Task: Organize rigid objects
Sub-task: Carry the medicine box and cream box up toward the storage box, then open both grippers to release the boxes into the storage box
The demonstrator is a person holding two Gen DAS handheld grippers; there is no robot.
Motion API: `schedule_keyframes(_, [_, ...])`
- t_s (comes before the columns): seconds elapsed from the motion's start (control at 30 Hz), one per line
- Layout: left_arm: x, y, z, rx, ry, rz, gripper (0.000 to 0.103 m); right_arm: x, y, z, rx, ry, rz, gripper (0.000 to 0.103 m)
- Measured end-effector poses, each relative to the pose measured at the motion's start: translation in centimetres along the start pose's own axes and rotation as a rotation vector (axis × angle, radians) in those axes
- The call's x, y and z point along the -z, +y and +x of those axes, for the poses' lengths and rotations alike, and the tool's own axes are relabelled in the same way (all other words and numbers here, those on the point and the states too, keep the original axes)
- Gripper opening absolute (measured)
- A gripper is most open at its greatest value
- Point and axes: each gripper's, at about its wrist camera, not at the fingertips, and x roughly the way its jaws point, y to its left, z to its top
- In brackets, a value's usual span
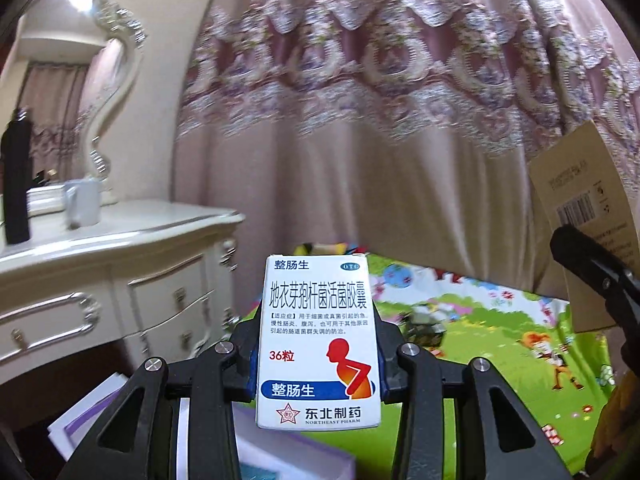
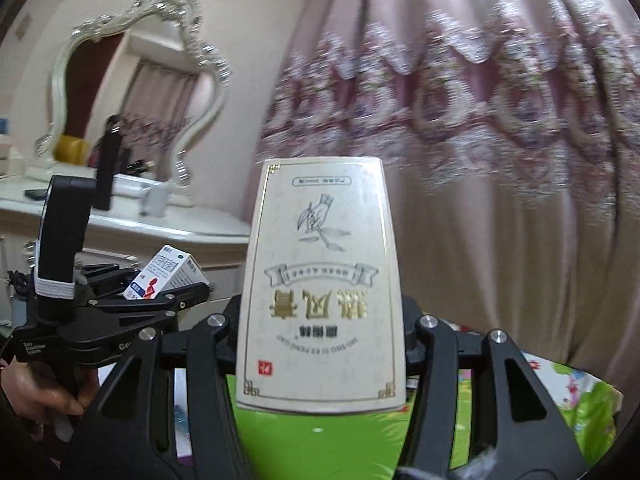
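Observation:
A white medicine box [image 1: 318,360] with blue and red print stands upright between the fingers of my left gripper [image 1: 318,332], which is shut on it. In the right wrist view, my right gripper [image 2: 322,320] is shut on a taller cream box [image 2: 320,264] with gold characters, held upside down. The same cream box [image 1: 580,200] shows its barcode side at the right edge of the left wrist view, with a black finger [image 1: 592,264] of the right gripper on it. The left gripper [image 2: 160,286] with its medicine box [image 2: 176,270] appears at the left of the right wrist view, with a hand [image 2: 36,392] on its handle.
A white dresser [image 1: 120,240] with drawers and an ornate mirror [image 2: 132,92] stands to the left. It carries a white mug [image 1: 82,202] and a tall black bottle [image 1: 16,184]. A pink lace curtain [image 1: 380,120] hangs ahead. Below lie a colourful cartoon mat [image 1: 500,340] and purple-white boxes [image 1: 280,456].

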Motion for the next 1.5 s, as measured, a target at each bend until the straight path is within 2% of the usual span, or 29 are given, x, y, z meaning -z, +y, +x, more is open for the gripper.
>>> schedule_keyframes(0.13, [1.7, 3.1, 0.0, -0.059, 0.055, -0.036, 0.042, 0.4, 2.7, 2.4, -0.133, 0.072, -0.012, 0.055])
schedule_keyframes(0.3, [4.0, 7.2, 0.7, -0.122, 0.146, -0.112, 0.042, 1.7, 6.5, 4.8, -0.256, 0.162, -0.066, 0.055])
schedule_keyframes(0.63, [8.4, 13.8, 3.3, -0.213, 0.355, -0.290, 0.042, 6.1, 12.5, 8.5, -0.459, 0.403, -0.144, 0.055])
schedule_keyframes(0.8, [9.6, 15.8, 3.7, -0.253, 0.410, -0.355, 0.043, 8.5, 14.4, 9.5, -0.521, 0.473, -0.169, 0.055])
schedule_keyframes(0.83, [9.8, 16.2, 3.7, -0.272, 0.418, -0.371, 0.049, 9.0, 14.7, 9.7, -0.541, 0.495, -0.167, 0.056])
schedule_keyframes(0.87, [9.9, 16.5, 3.7, -0.289, 0.422, -0.386, 0.063, 9.5, 14.9, 10.0, -0.571, 0.519, -0.163, 0.057])
schedule_keyframes(0.9, [10.0, 16.9, 3.6, -0.309, 0.420, -0.407, 0.072, 10.0, 15.0, 10.4, -0.599, 0.542, -0.155, 0.059])
schedule_keyframes(0.93, [10.1, 17.1, 3.4, -0.323, 0.417, -0.423, 0.086, 10.4, 15.0, 10.5, -0.601, 0.551, -0.152, 0.067])
schedule_keyframes(0.97, [10.1, 17.3, 3.1, -0.343, 0.405, -0.445, 0.089, 10.8, 14.8, 10.6, -0.589, 0.553, -0.150, 0.072])
schedule_keyframes(1.03, [10.1, 17.4, 2.8, -0.348, 0.389, -0.477, 0.089, 11.0, 13.9, 10.6, -0.562, 0.545, -0.137, 0.074])
schedule_keyframes(1.13, [10.1, 16.6, 3.5, -0.292, 0.413, -0.498, 0.090, 11.3, 11.0, 10.9, -0.468, 0.534, -0.108, 0.080])
schedule_keyframes(1.2, [9.9, 15.0, 4.6, -0.238, 0.444, -0.466, 0.090, 11.9, 7.8, 11.5, -0.379, 0.550, -0.078, 0.086])
schedule_keyframes(1.27, [9.8, 12.6, 6.0, -0.170, 0.484, -0.409, 0.090, 13.0, 3.9, 12.5, -0.289, 0.592, -0.043, 0.089])
schedule_keyframes(1.37, [9.5, 8.6, 8.7, -0.049, 0.560, -0.334, 0.090, 16.6, -3.9, 15.0, -0.154, 0.708, 0.009, 0.091])
schedule_keyframes(1.5, [9.4, 2.9, 13.6, 0.089, 0.676, -0.261, 0.090, 22.4, -13.1, 18.4, -0.074, 0.881, 0.091, 0.091])
